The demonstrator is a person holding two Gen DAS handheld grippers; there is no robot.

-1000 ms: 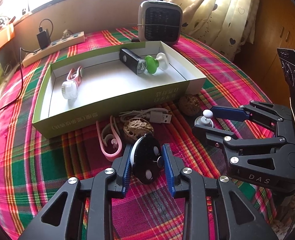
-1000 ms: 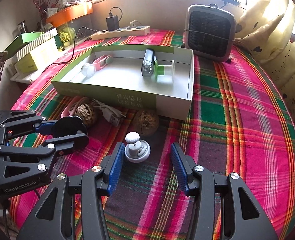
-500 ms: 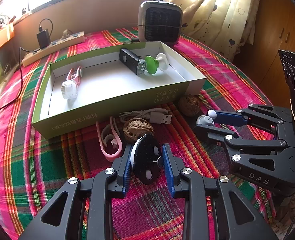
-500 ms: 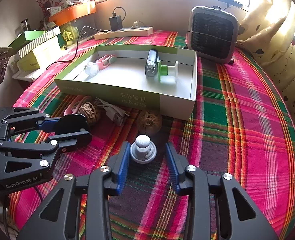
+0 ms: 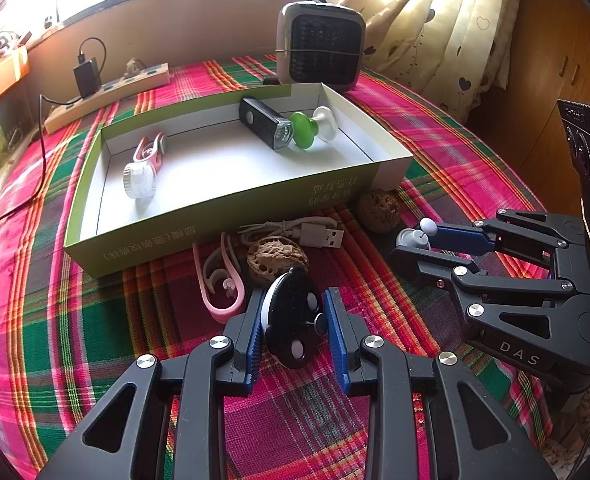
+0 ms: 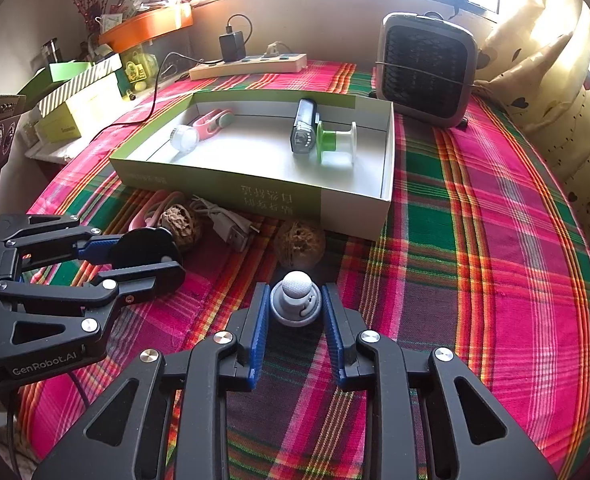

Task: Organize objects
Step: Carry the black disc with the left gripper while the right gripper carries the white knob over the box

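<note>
Both grippers matte black plastic, triangular cutouts in the linkage arms, silver round screws at the pivots, ribbed blue pads on the fingers. Left gripper [image 6: 151,258] marked "GenRobot.AI" — right gripper [image 5: 417,242] marked "DAS", white lettering.

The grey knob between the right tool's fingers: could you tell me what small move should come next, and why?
Probably lift it straight up. The right tool appears shut on the grey knob, which still sits on the plaid tablecloth just in front of a walnut. A lift would clear the walnut and the green box wall.
</note>
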